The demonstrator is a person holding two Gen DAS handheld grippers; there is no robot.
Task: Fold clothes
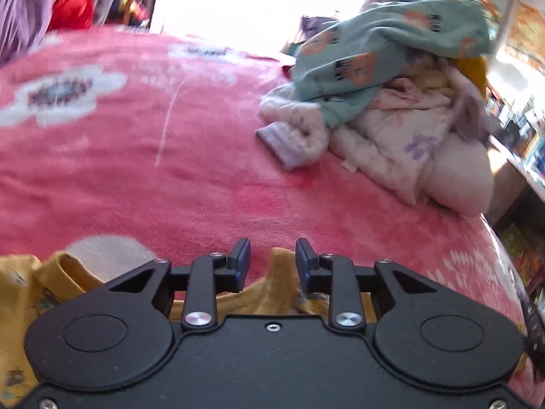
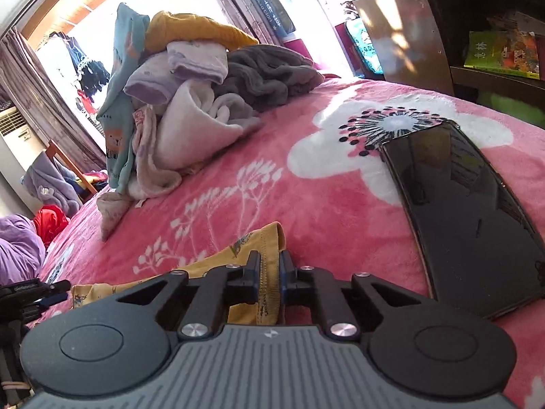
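The right gripper [image 2: 269, 272] has its fingers [image 2: 253, 274] pinched narrow on a fold of the yellow printed garment [image 2: 238, 248], w/ the cloth's ribbed edge standing up between the pads and poking out just past the tips. The rest of that garment trails off to the left of the fingers, lying flat on the pink floral blanket [image 2: 323, 211] of the bed.

The left gripper [image 1: 272, 255] stands part open: its fingers [image 1: 242, 255] are a narrow gap apart, and a yellow strap or neck edge of the same garment [image 1: 277, 269] rises between them (no pad is seen pressing on it, so it isn't gripped). More yellow cloth lies under and to the left of that gripper body.

Beyond the right fingers & to the left sits a pile of unfolded clothes [image 2: 177, 102]: a teal printed piece, lilac and white fleecy items, a mustard one on top, a grey fuzzy one behind. From the left wrist view the same pile [image 1: 385, 102] lies ahead and to the right of the fingers, well apart from them.

Right of the right fingers, a black glossy phone-like slab [image 2: 470, 218] lies on the blanket, near but not touching the gripper. A bookshelf [image 2: 494, 51] stands beyond it at the bed's far edge.
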